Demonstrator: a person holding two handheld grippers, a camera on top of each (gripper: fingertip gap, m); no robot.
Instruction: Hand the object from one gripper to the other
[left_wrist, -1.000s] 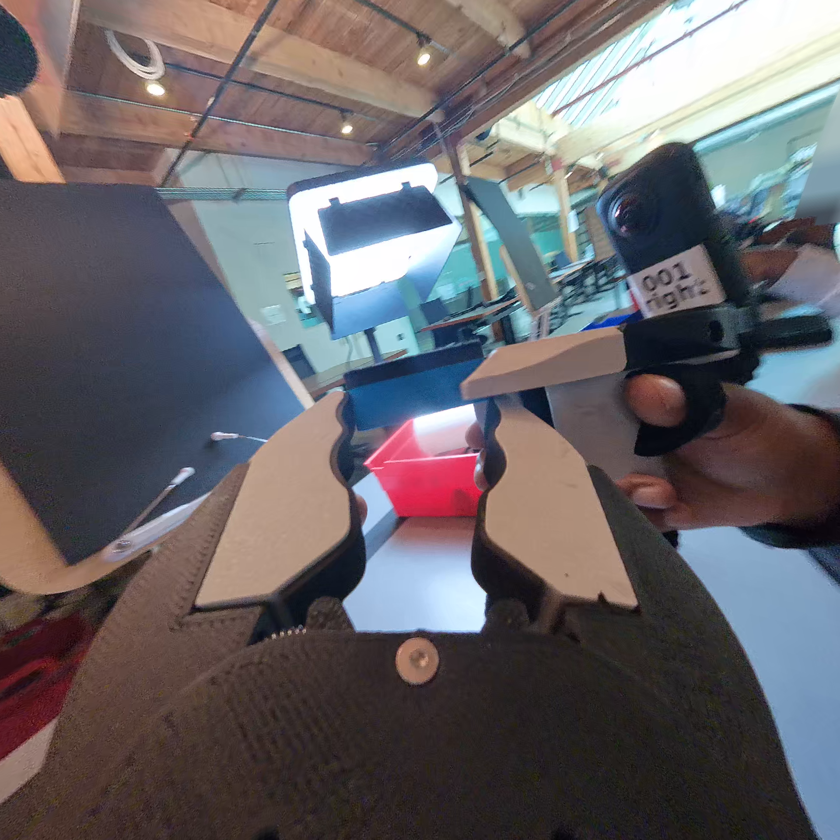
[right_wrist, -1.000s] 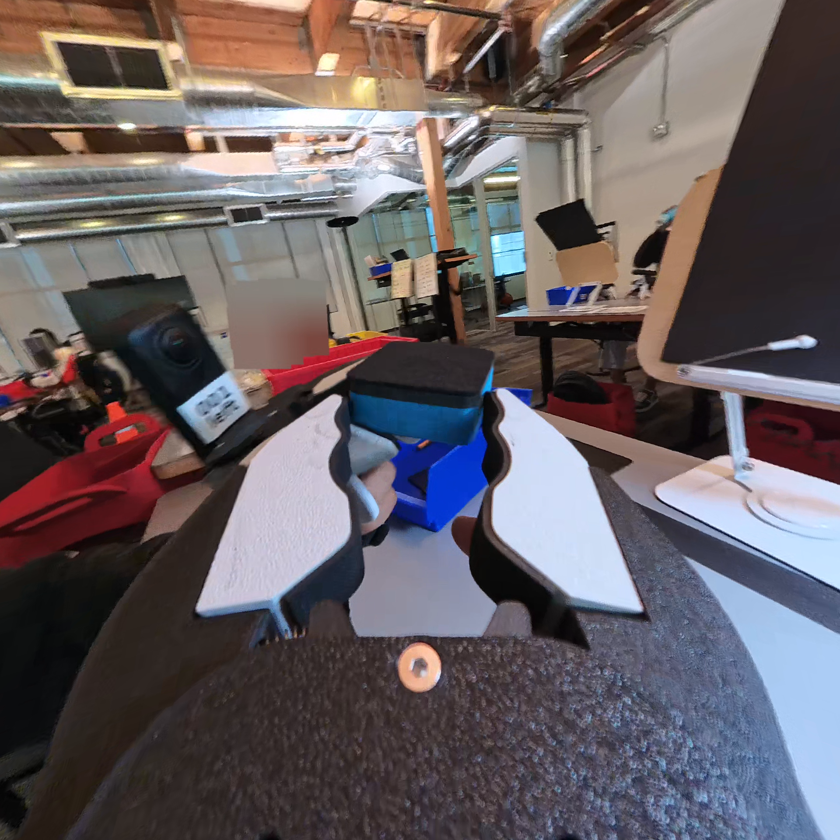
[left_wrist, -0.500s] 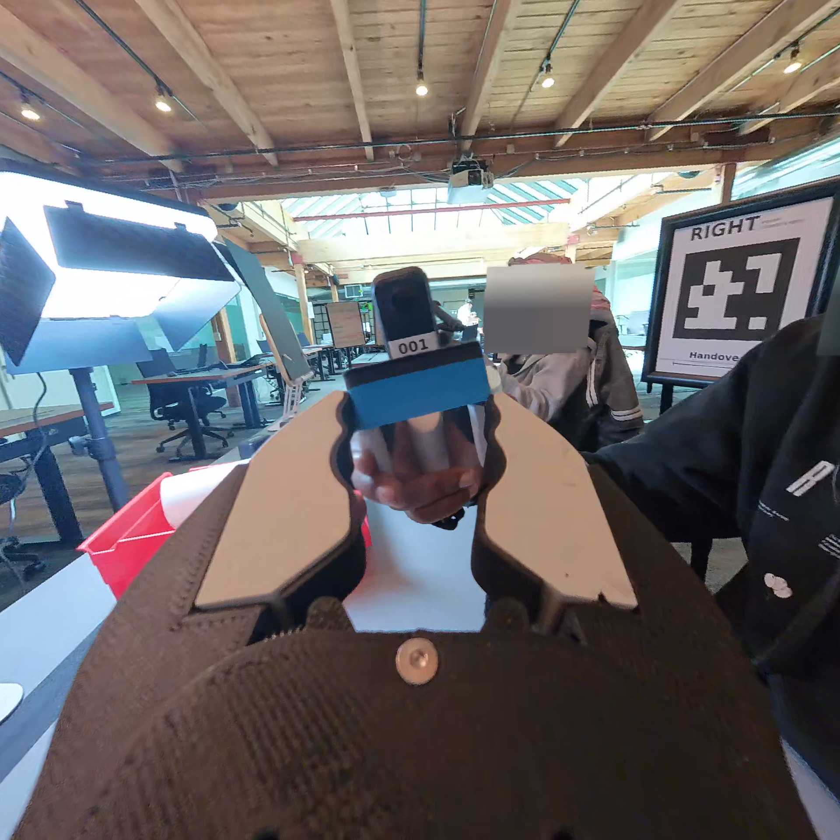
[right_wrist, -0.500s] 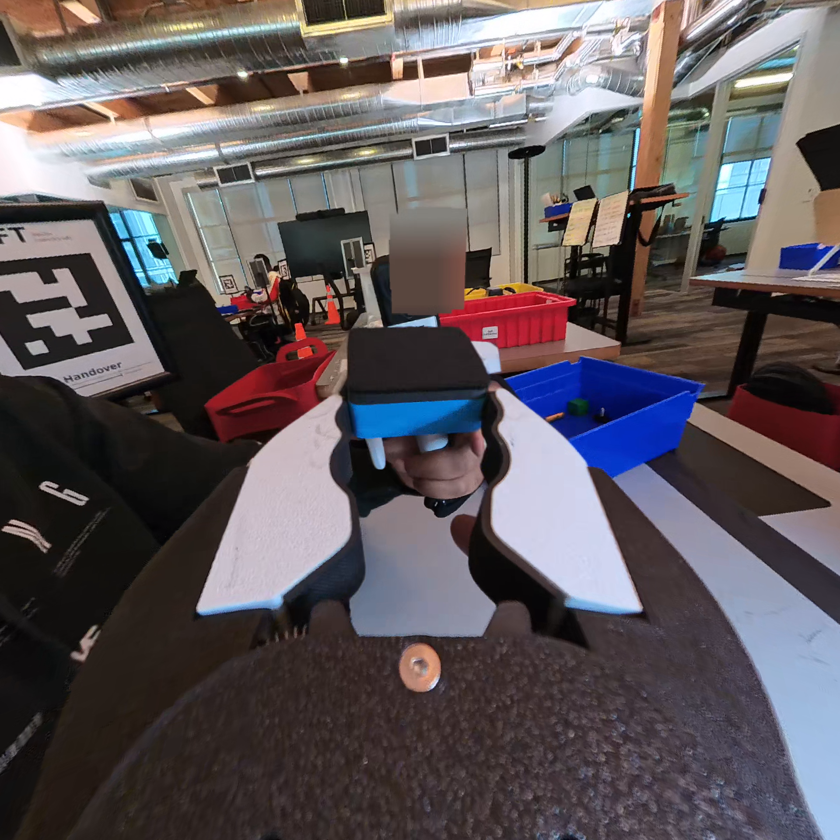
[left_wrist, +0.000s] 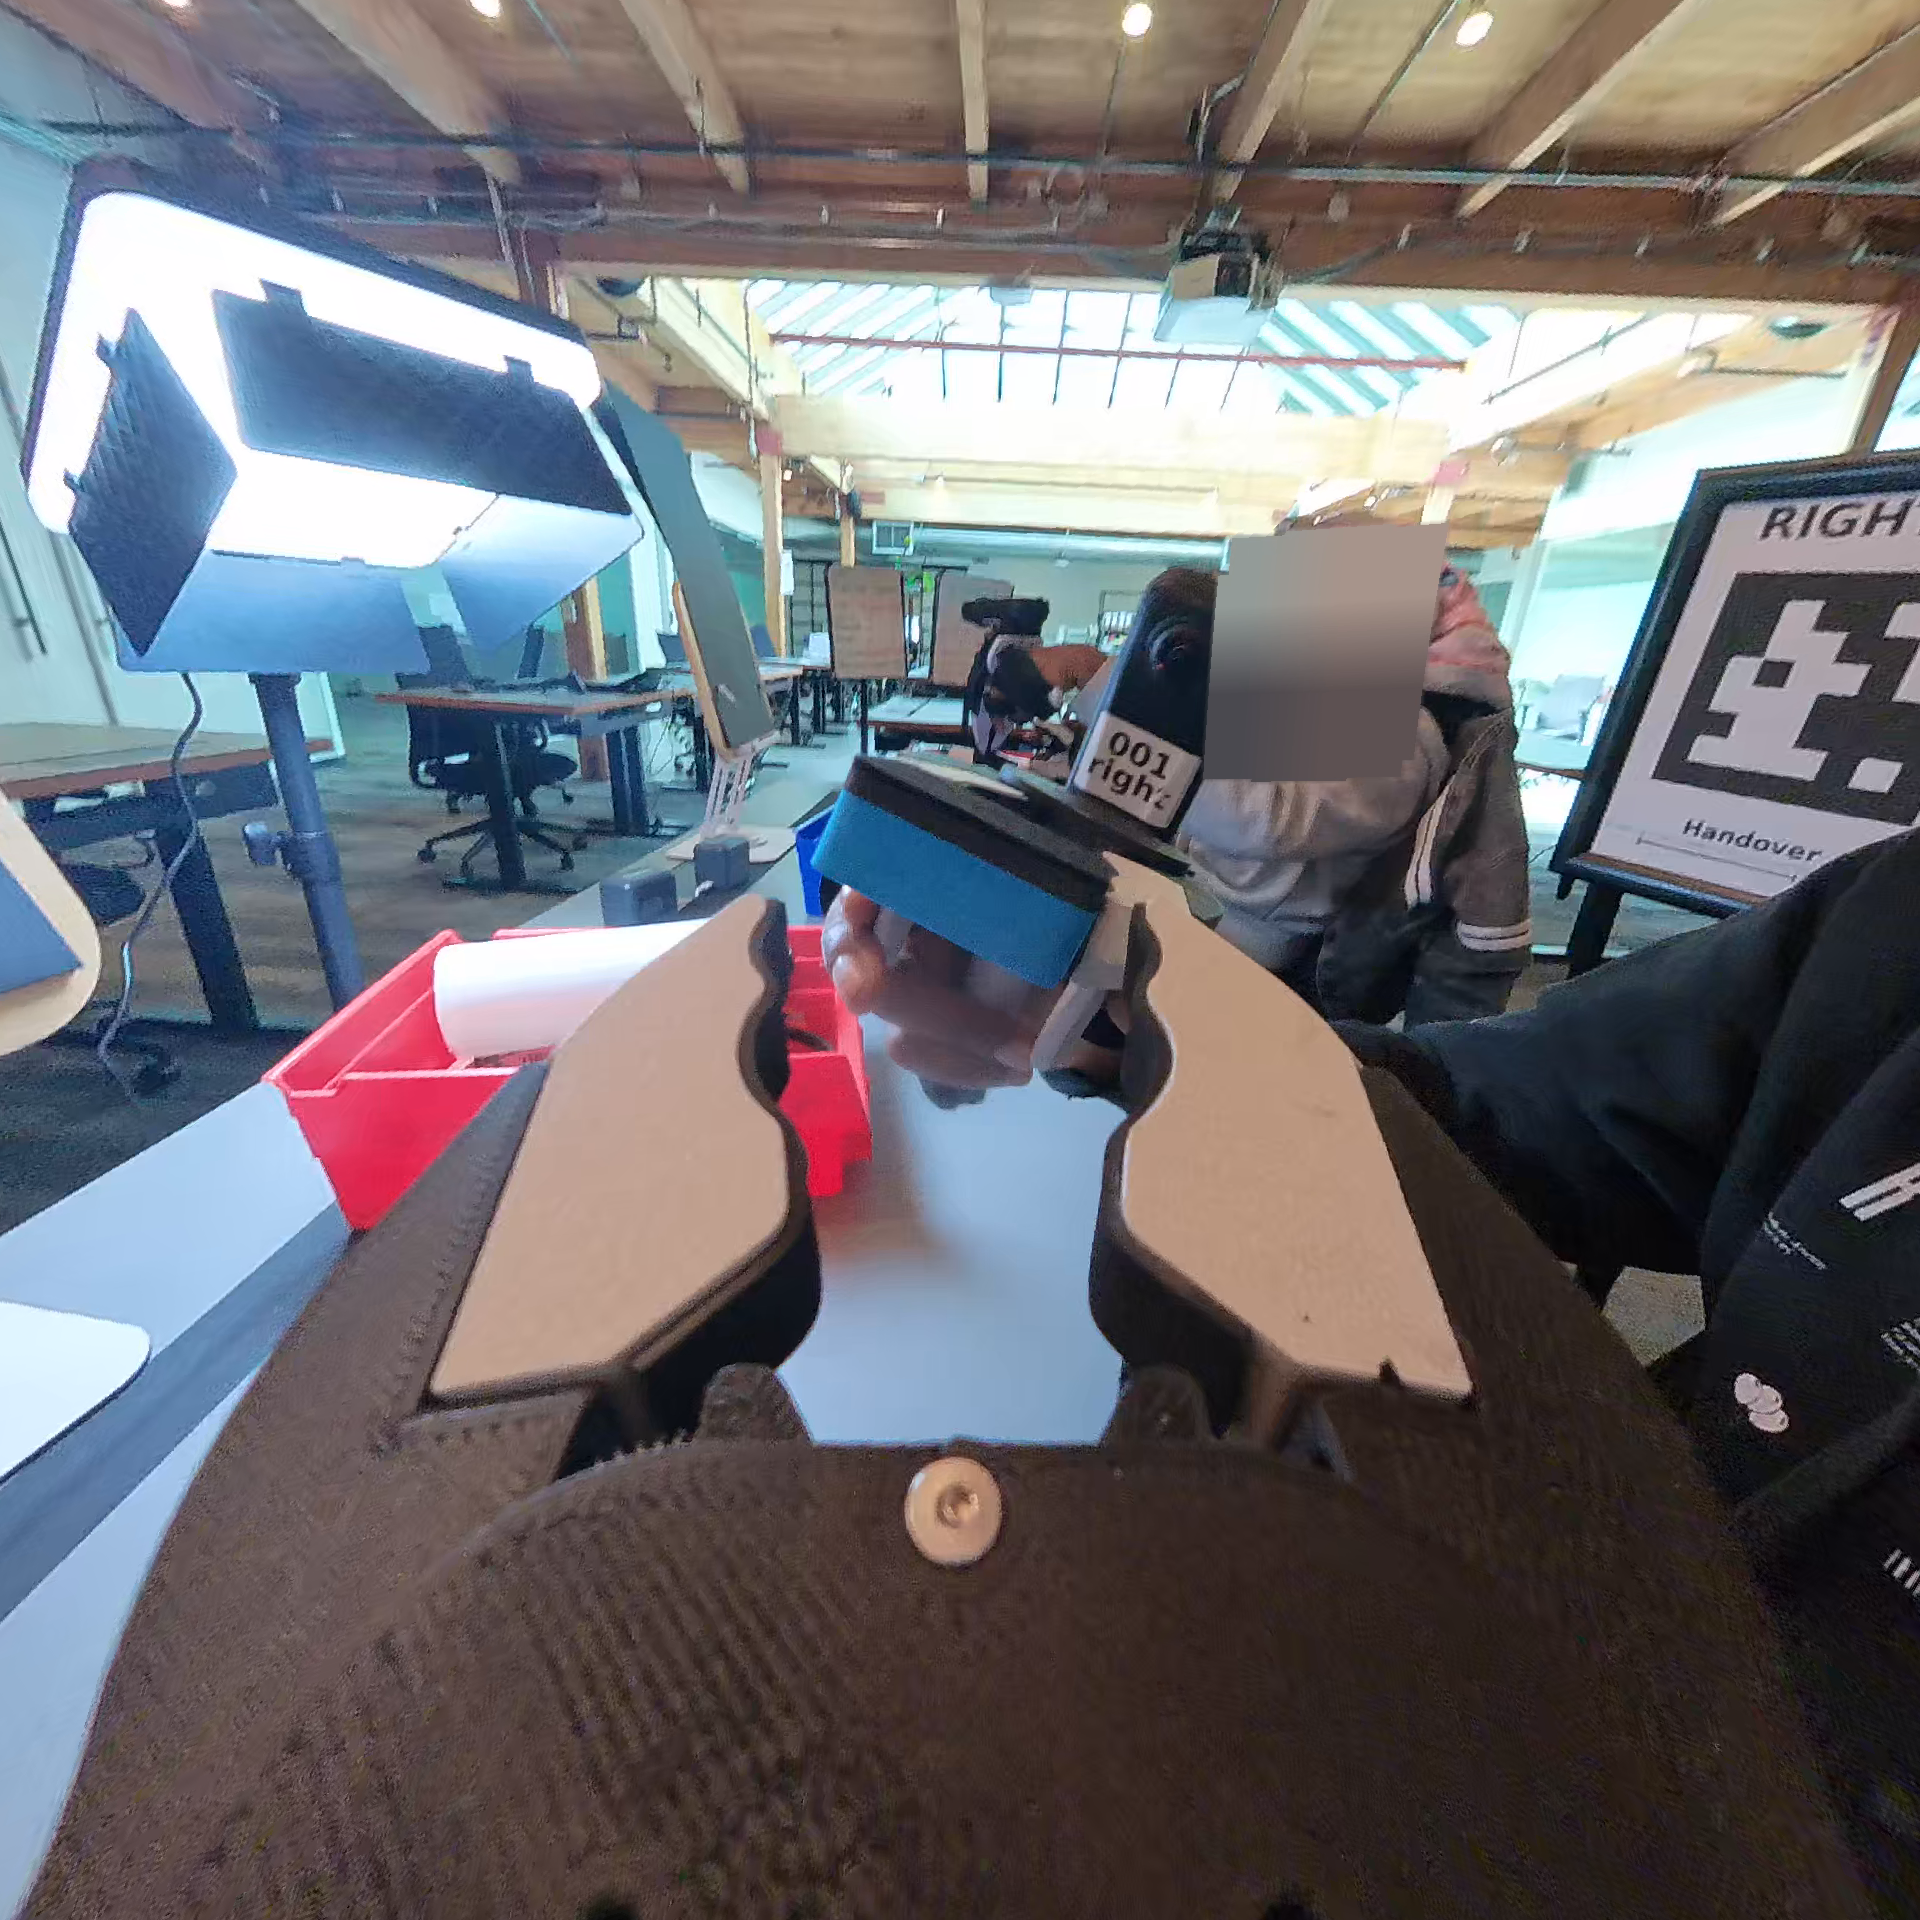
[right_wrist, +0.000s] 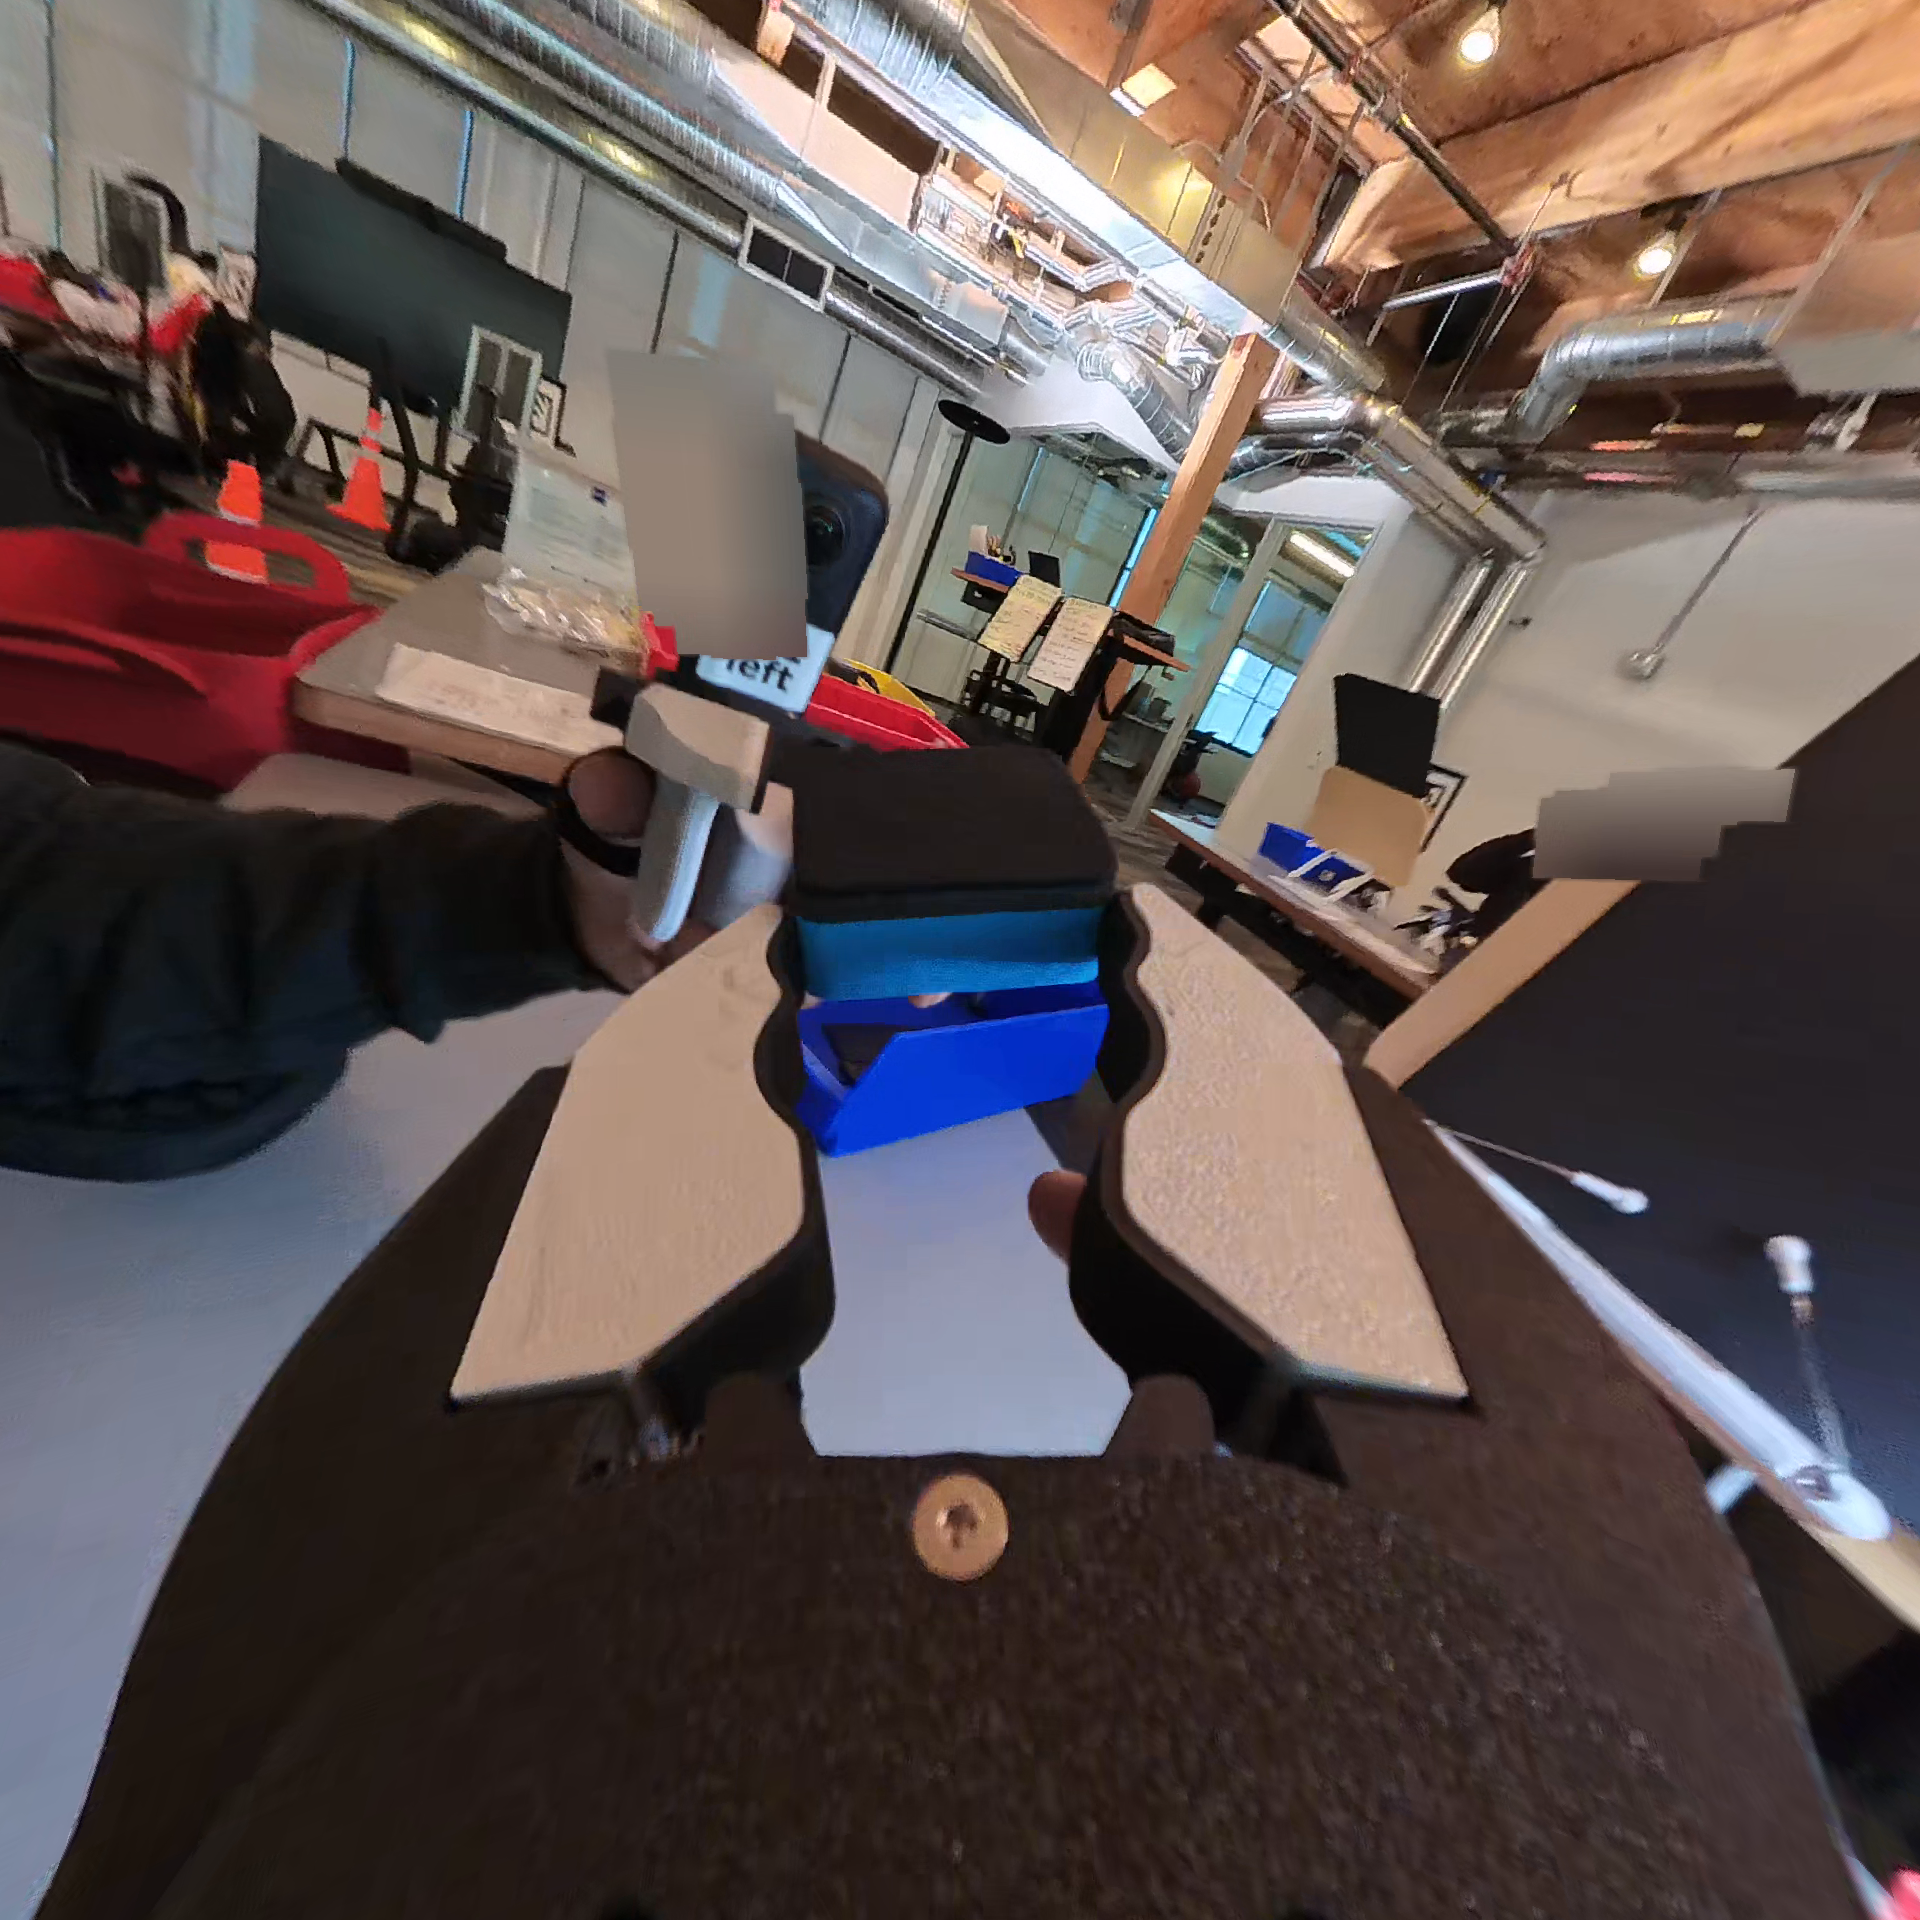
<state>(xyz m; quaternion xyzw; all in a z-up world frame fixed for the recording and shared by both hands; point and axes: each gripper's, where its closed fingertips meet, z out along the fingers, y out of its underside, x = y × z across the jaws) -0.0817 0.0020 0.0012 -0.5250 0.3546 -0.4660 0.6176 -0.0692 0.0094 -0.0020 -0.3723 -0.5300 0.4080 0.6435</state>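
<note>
1. Sponge block (right_wrist: 948, 894), black foam top over a blue band, sits up in the air between our right gripper (right_wrist: 951, 966) fingertips, clamped on the blue band from both sides.
2. Left gripper (left_wrist: 951, 971) fingers are spread apart with nothing between them; in its view the block hangs just past its tips, tilted, touching neither finger.
3. We judge the transfer done: right holds alone, left is let go and off to the side.
4. Left over, if anything: pull the two grippers clear of each other. Blue bin (right_wrist: 951, 1060) sits on the white table (right_wrist: 260, 1299) below the block; whether a drop-off follows, we cannot tell.
</note>
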